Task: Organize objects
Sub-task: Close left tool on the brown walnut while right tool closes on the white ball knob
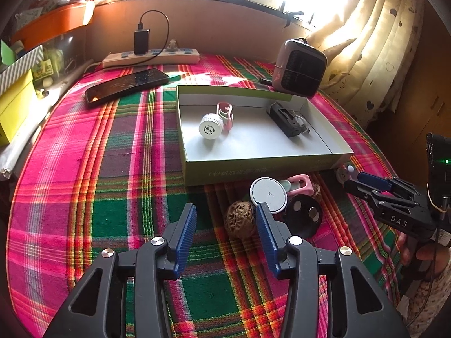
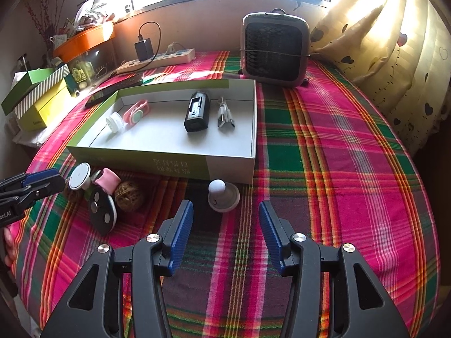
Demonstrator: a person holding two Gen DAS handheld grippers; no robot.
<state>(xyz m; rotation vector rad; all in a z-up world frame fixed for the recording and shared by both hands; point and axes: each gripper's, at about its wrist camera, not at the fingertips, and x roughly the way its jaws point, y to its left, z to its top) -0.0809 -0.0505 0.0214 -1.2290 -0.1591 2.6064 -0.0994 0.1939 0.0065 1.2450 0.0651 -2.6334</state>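
1. Left wrist view: left gripper [image 1: 225, 219] spread, nothing between its pads, hanging just short of the walnut [image 1: 240, 219]. Walnut lies on the plaid cloth [image 1: 112, 197], near side of the open box [image 1: 265, 166], touching the white disc [image 1: 269, 194] and black disc [image 1: 304, 215].
2. Handling, judged: walnut looks light, rigid and rough-shelled, so it should grip well; pinch across its widest part. Its round form could roll.
3. Hidden: pink item [image 1: 301, 184] behind the discs is mostly covered; right gripper [image 1: 375, 183] seen edge-on.
4. Right wrist view: right gripper [image 2: 225, 217] spread, empty, facing the white knob [image 2: 222, 195] just before the box wall.
5. Knob, judged: light, smooth plastic; take the ball top.
6. Cluster at left overlaps; second walnut unclear.
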